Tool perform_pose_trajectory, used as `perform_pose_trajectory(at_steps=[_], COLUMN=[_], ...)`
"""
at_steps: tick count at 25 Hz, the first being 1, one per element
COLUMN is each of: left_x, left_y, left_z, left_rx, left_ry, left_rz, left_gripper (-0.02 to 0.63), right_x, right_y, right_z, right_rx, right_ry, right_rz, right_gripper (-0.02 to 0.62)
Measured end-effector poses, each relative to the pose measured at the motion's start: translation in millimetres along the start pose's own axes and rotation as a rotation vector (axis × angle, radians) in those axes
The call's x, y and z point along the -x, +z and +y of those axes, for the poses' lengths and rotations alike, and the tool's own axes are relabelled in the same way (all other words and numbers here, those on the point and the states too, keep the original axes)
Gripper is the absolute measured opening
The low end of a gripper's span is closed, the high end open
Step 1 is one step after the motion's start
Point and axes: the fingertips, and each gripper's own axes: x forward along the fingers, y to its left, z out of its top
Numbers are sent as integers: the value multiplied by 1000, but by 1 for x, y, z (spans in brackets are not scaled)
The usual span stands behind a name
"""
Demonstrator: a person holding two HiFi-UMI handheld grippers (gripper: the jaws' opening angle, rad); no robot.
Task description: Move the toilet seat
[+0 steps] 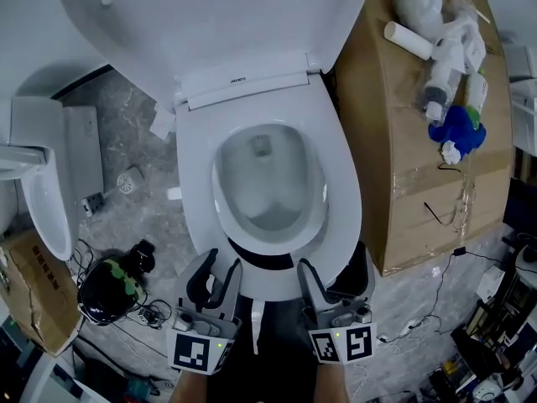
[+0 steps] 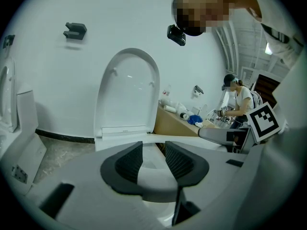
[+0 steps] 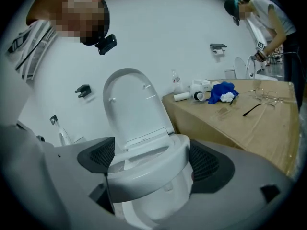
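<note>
Lid [image 1: 210, 23]: top cut off by the head view's upper edge.
Toilet seat [image 1: 346, 183]: front rim partly covered by left tongs [image 1: 220, 265] and right tongs [image 1: 334, 264].
Neighbouring toilet [image 1: 42, 200]: cut by the left edge.
White items [image 1: 445, 53] on box [image 1: 403, 149]: too small to identify.

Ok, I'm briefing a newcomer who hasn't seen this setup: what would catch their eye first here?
The white toilet fills the middle of the head view, lid raised behind the toilet seat. At the seat's front rim, the left gripper and right gripper each have it between their jaws. To the right, a cardboard box carries white bottles and a blue cloth.
</note>
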Motion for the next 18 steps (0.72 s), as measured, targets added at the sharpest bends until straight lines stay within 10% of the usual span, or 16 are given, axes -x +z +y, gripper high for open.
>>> perform_pose_trajectory(at_steps=[15, 18], left_x=[0, 1], left_y=[36, 37], left_z=[7, 9], left_rx=[0, 10], left_ry=[22, 30], left_rz=[-28, 0], left_gripper=[144, 138], right_x=[-7, -8], right_y=[46, 58], right_z=[25, 39], right_rx=[109, 217], right_ry=[50, 69], right_rz=[-77, -96], right_gripper=[486, 370])
